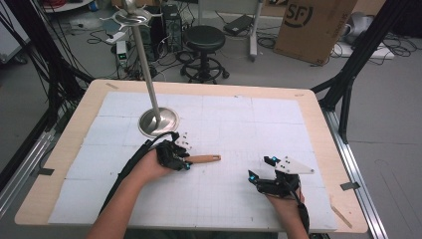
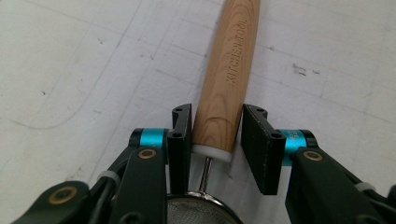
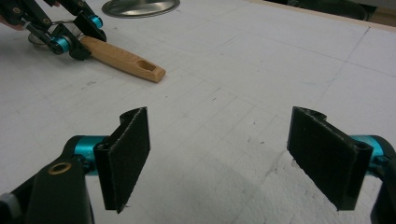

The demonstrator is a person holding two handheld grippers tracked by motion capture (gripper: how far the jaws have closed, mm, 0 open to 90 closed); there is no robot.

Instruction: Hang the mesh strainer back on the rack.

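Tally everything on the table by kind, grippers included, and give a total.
Grippers: 2, left gripper and right gripper
Wooden-handled strainers: 1, strainer
Metal stands: 1, stand
Total: 4

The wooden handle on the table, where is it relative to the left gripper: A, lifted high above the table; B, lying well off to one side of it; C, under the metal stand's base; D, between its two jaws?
D: in the left gripper view the wooden handle sits between the two black jaws of the left gripper, lying on the white table cover.
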